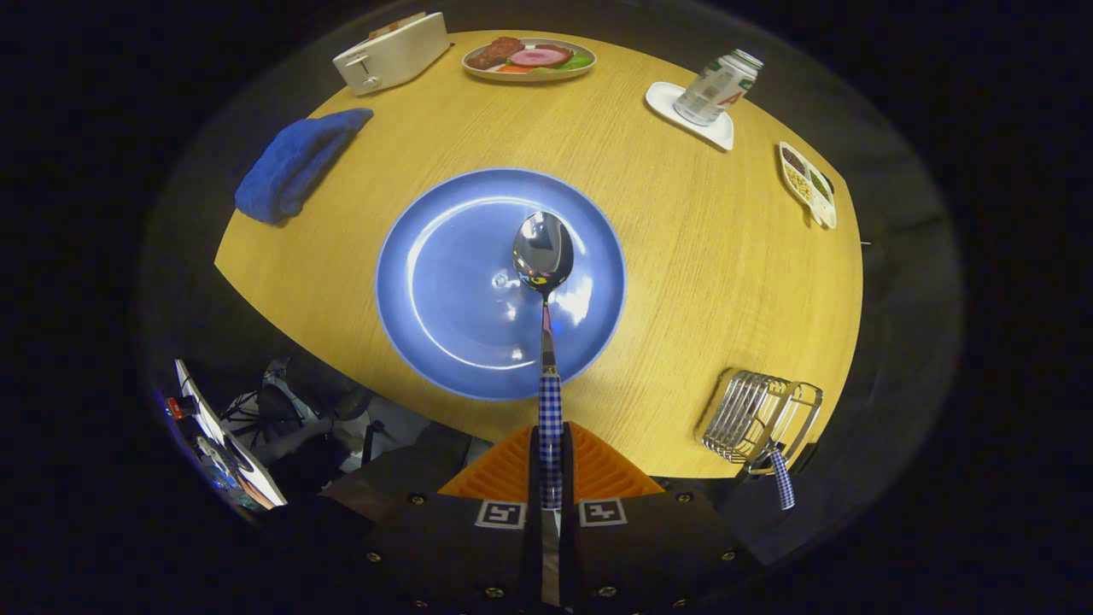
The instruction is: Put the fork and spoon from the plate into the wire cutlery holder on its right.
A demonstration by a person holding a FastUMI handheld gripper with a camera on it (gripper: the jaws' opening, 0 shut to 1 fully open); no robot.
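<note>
Gripper (551, 478) fingers closed on the checked handle of a spoon (543, 256), its bowl held above a blue plate (444, 282) on a round wooden table (700, 273), wire cutlery holder (756, 418) to the right, a checked handle (781, 478) sticking out of it

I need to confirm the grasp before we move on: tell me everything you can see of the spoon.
The spoon has a shiny metal bowl and neck and a blue-and-white checked handle. It points straight ahead from the gripper, whose fingers are closed on the handle from both sides. The bowl faces up, mirroring its surroundings, and sits over the blue plate; whether it touches the plate or is lifted clear cannot be told.
</note>
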